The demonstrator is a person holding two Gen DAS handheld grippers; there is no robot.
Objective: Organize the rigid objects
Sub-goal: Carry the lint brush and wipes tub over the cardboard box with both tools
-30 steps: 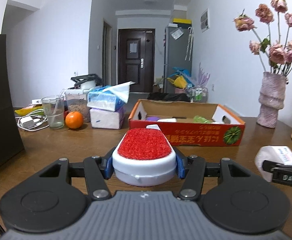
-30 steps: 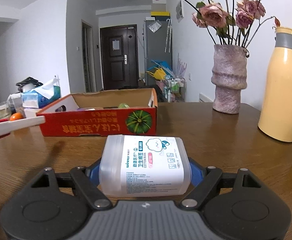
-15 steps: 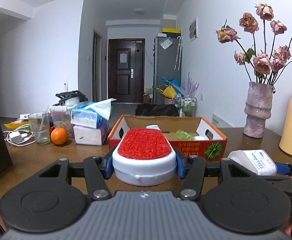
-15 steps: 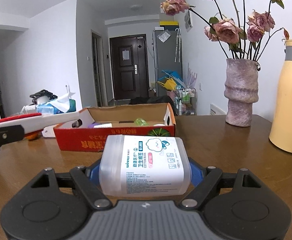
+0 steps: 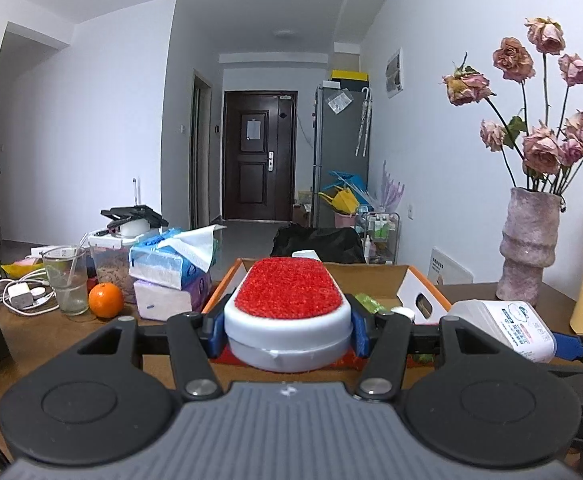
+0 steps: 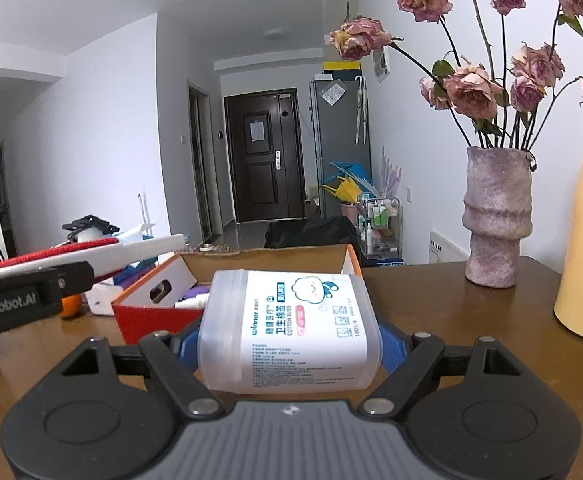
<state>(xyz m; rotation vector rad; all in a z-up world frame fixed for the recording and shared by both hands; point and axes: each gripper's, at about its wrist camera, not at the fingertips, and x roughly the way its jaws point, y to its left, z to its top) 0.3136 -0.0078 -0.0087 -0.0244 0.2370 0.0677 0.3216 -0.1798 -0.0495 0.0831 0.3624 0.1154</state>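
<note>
The red-topped brush (image 5: 287,312), clamped in the left tongs (image 5: 287,330), and the cotton-bud box (image 6: 289,330), clamped in the right tongs (image 6: 289,344), are being carried closer to the cardboard box (image 6: 153,314), so dropping-in is probably next.

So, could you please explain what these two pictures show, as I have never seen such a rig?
A person holds a two-finger gripper in each hand, and each gripper carries a camera looking along its fingers. The black shape at the bottom of each picture is the gripper itself. In the left view, the left gripper is shut on a white brush with a red top. In the right view, the right gripper is shut on a box of cotton buds. Ahead on the brown table stands an open red carton with small items inside, beside a vase, tissue packs, an orange and a glass.
</note>
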